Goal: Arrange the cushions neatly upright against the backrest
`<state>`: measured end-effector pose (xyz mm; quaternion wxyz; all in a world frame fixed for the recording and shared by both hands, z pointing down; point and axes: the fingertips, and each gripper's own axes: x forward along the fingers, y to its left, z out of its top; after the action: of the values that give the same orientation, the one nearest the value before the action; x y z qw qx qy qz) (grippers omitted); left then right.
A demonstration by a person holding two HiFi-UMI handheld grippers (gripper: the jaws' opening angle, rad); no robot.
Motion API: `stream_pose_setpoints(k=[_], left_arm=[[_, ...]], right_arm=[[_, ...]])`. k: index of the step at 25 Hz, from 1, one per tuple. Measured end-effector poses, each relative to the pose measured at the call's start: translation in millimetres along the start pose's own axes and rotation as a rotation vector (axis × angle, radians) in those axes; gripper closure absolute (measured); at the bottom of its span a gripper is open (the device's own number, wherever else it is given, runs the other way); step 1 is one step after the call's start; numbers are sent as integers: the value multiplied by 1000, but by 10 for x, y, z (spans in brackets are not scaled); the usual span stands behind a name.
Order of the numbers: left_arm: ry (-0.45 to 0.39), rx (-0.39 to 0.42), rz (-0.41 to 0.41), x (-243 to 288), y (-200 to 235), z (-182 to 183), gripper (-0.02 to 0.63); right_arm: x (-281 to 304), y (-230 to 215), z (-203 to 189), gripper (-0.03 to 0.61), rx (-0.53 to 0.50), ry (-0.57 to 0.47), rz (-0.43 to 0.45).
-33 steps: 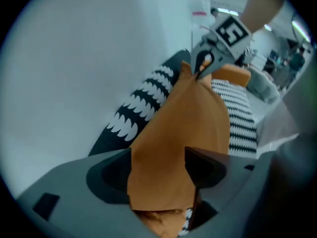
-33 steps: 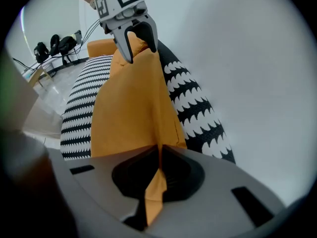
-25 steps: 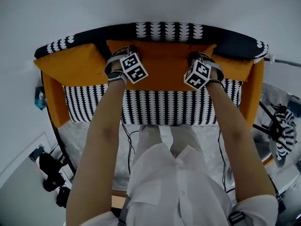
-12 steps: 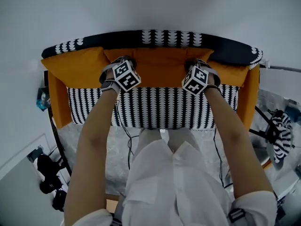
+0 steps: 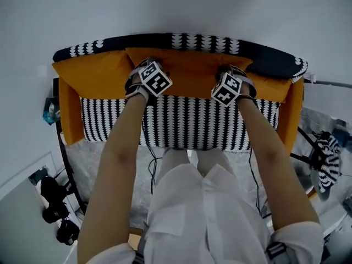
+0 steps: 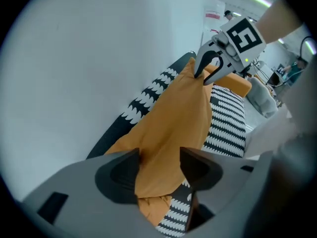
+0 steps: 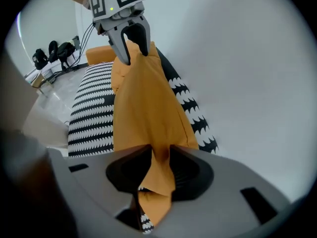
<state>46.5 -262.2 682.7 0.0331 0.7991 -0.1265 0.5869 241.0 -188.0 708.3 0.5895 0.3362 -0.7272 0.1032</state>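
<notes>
Looks like a lab or recording studio dressed up as a living room. Small sofa in black-and-white patterned fabric (image 5: 181, 122) with plump orange cushions (image 5: 190, 73), set against a bare white wall (image 5: 176, 7). In front of the sofa, crinkled silvery floor sheeting (image 5: 99, 164) and loose black cables (image 5: 144, 150). Left of the sofa, black equipment (image 5: 52, 194) on the floor. Beyond the sofa's far end, ceiling strip lights (image 6: 258, 0).

Orange cushion (image 5: 192, 70), black-and-white scallop-striped sofa seat (image 5: 187, 122), black backrest (image 5: 267, 53) with white scallops, white shirt (image 5: 203, 213), pale grey wall (image 5: 165, 4)
</notes>
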Motion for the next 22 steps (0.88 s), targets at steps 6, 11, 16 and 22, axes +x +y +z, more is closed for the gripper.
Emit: stream_pose_setpoints(k=[6, 11, 16, 22], left_arm=[[-79, -45, -13, -205, -99, 132, 328], [-235, -306, -139, -543, -295, 178, 322], [-473, -575, -230, -1017, -470, 172, 385], [-696, -709, -195, -1576, -646, 122, 485]], right_arm=[[-284, -115, 84, 433, 177, -69, 3], [-705, -121, 202, 446, 464, -231, 55], [-1102, 84, 240, 477, 699, -377, 175], [-1590, 343, 314, 551, 729, -516, 221]])
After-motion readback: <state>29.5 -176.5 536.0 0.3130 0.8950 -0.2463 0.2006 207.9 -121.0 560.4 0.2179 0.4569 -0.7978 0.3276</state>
